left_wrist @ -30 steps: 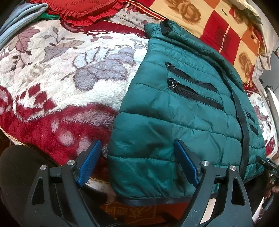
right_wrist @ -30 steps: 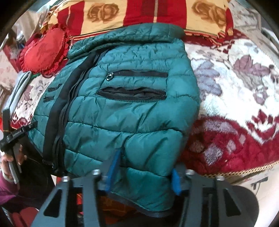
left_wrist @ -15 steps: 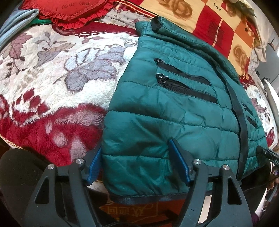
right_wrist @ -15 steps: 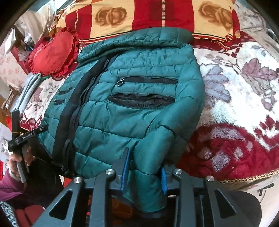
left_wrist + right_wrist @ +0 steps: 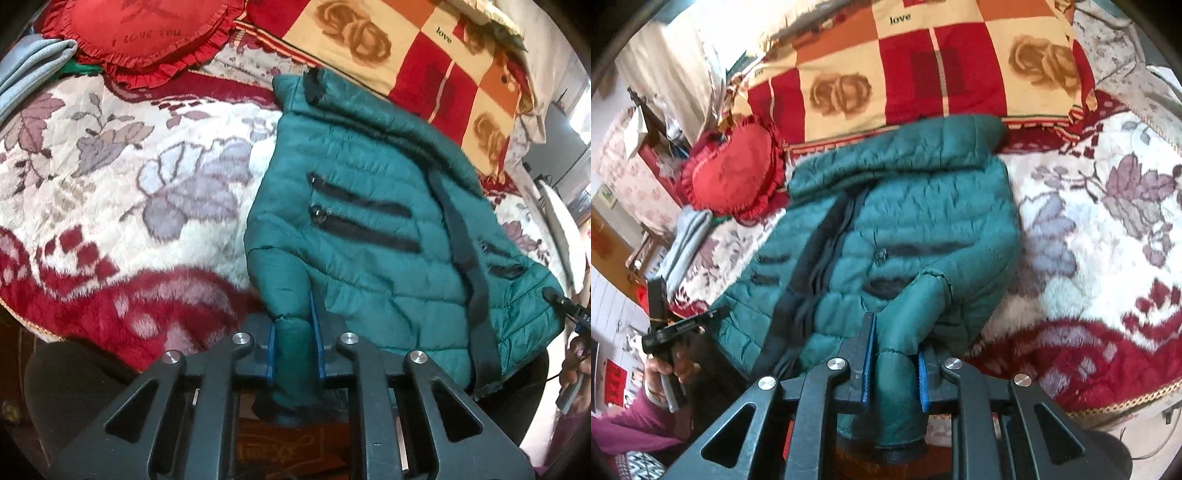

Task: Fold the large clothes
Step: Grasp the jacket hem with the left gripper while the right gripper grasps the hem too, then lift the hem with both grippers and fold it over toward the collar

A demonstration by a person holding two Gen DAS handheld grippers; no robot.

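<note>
Left wrist view: my left claw [image 5: 294, 341] is closing, its blue pads pinching a bunched fold at the hem of the green puffer jacket [image 5: 373, 236], which lies on the floral blanket [image 5: 110, 192]. Right wrist view: my right claw [image 5: 894, 363] is closing too, clamping the jacket's other hem corner.
</note>
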